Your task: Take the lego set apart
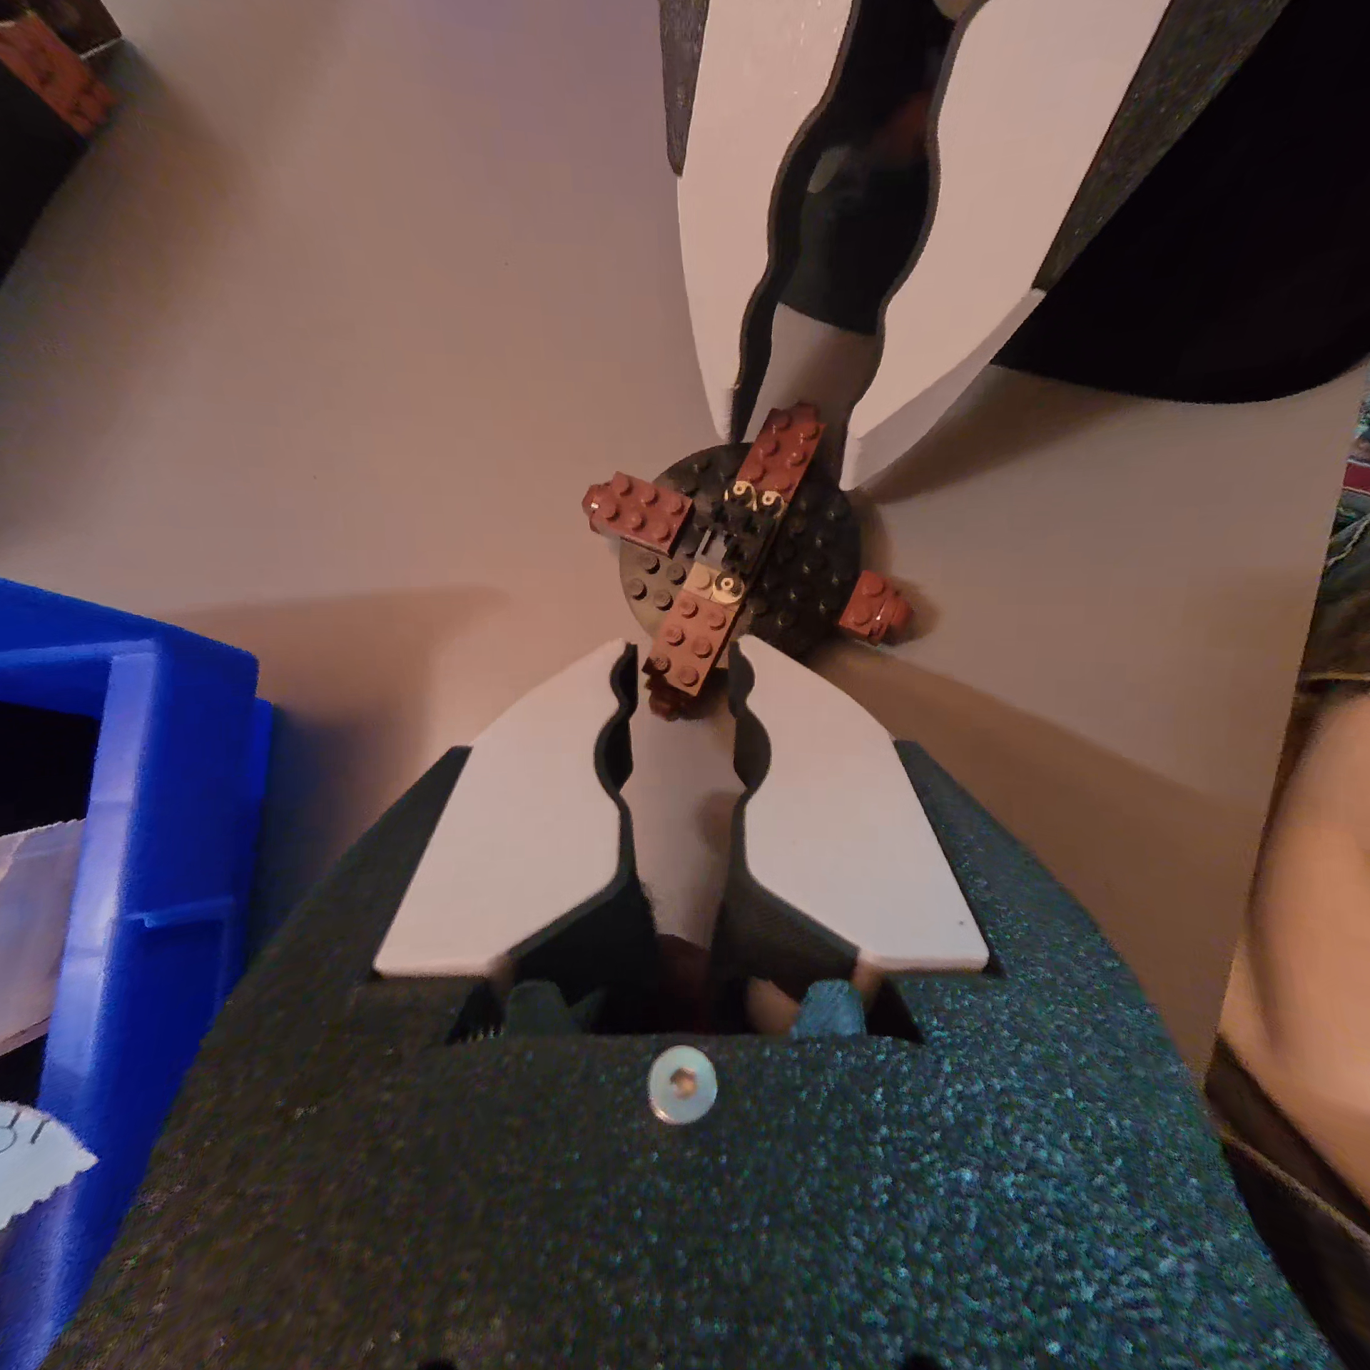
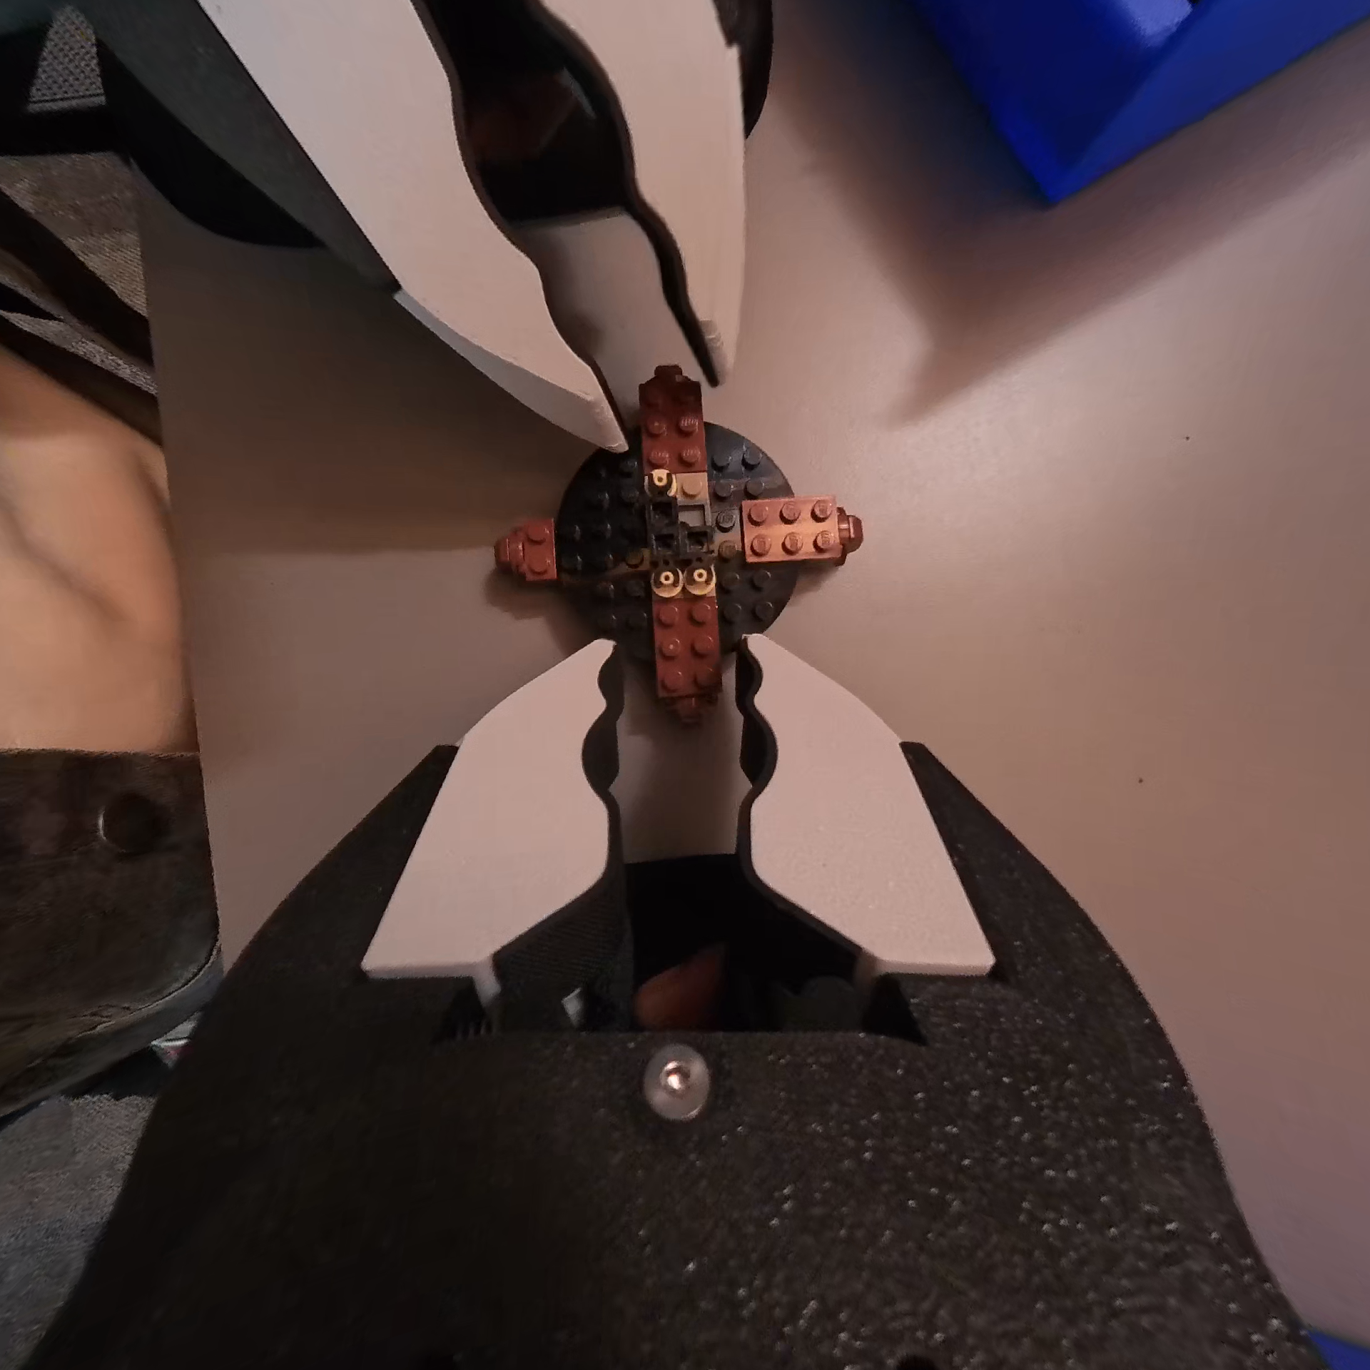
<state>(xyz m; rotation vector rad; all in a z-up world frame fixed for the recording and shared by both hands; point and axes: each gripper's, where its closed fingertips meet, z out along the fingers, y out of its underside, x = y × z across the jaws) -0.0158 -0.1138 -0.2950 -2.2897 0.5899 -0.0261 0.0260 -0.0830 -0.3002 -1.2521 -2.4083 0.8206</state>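
Both tongs face each other across the lego set [image 2: 678, 548]: left gripper [image 1: 682, 660] and right gripper [image 2: 678, 656] each narrowly straddle opposite brown plate ends. Contact unclear. Likely opposing grips, bracing the round black base [image 2: 756, 474] for prying.

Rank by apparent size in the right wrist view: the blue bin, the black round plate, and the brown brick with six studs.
1. Blue bin, though cut off by the frame edge.
2. Black round plate.
3. Brown brick, sitting at the plate's edge.
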